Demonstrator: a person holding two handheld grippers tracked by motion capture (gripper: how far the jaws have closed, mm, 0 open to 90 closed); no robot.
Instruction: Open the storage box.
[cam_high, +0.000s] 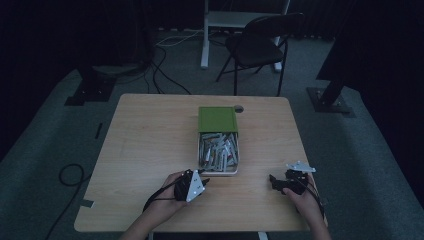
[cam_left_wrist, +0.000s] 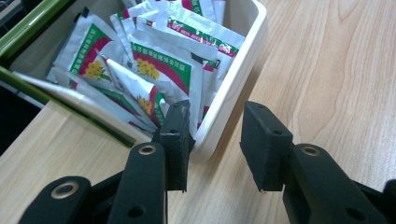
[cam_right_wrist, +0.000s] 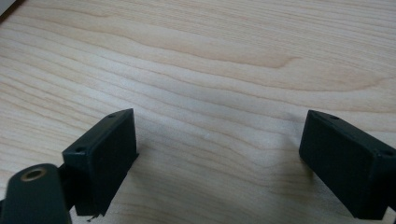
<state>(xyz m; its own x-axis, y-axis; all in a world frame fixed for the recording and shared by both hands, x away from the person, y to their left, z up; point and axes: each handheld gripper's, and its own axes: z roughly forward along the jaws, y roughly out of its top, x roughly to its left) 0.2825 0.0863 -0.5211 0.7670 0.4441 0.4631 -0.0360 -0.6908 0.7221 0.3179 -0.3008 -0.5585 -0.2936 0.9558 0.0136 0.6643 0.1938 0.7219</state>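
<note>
The left claw (cam_left_wrist: 215, 140) stands with its two black jaws a modest gap apart and nothing between them; one jaw sits just over the near corner of the white box (cam_left_wrist: 236, 88), the other over bare wood beside it, and I cannot tell whether that first jaw touches the rim. In the high view this left claw (cam_high: 204, 180) is held in the person's left hand (cam_high: 170, 192) at the near edge of the surface (cam_high: 145, 150), right at the box's near left corner, its grey three-cornered plate tipped toward the viewer. The box (cam_high: 218, 172) lies near the middle of the surface, long side running near to far, and is heaped with foil sachets (cam_left_wrist: 159, 70), silver with green and red bands and a yellow flower print, lying every which way on top of one another. Its green lid (cam_high: 217, 119) covers the far part of the box, so the sachets (cam_high: 218, 150) show in the near part. Well to the right, the right claw (cam_high: 272, 181) rests in the person's right hand (cam_high: 305, 200) near the right near corner of the surface, pointing left toward the box but well apart from it. Seen from its own camera, the right claw (cam_right_wrist: 217, 154) has its jaws spread wide with plain pale wood grain (cam_right_wrist: 210, 70) between them and holds nothing. Beyond the far edge of the surface, a dark folding chair (cam_high: 257, 42) stands on the grey carpet, with cables (cam_high: 165, 70) trailing across the floor to its left.
</note>
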